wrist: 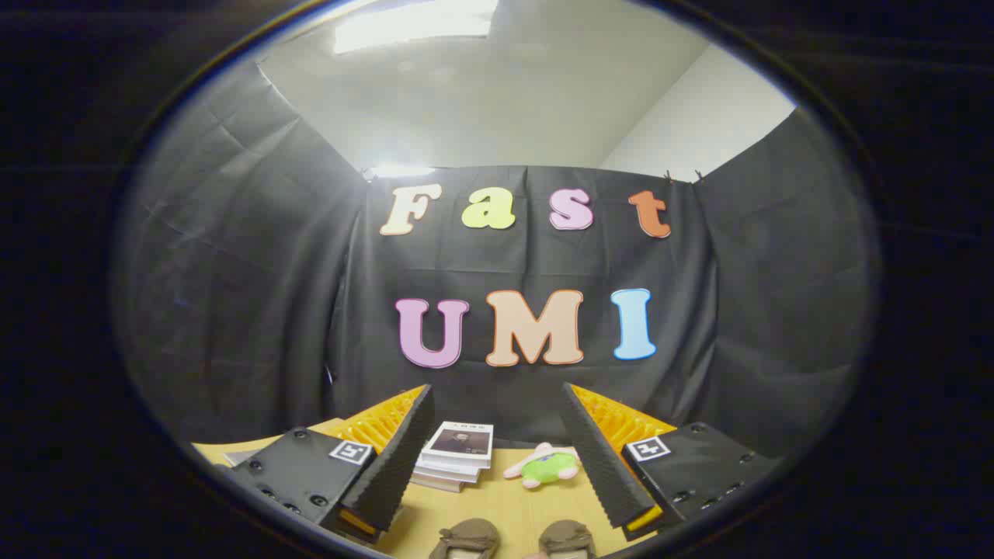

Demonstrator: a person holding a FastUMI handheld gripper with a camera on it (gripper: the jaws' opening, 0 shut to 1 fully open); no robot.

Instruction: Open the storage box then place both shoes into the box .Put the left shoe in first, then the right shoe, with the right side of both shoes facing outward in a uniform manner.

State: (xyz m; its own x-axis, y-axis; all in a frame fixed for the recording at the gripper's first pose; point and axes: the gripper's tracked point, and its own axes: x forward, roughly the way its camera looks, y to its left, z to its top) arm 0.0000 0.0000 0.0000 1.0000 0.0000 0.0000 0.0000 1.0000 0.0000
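Shoes [512, 539], a brown pair, lie side by side on the wooden table [512, 501], low between the fingers and closest to us. We see the gripper [497, 404] with its jaws spread wide, holding nothing. Beyond the shoes, a stack of books [457, 456] sits beside a green plush toy [547, 467], both before the black cloth wall [256, 310].

Cloth-walled recording booth [233, 272], wooden table [505, 505]
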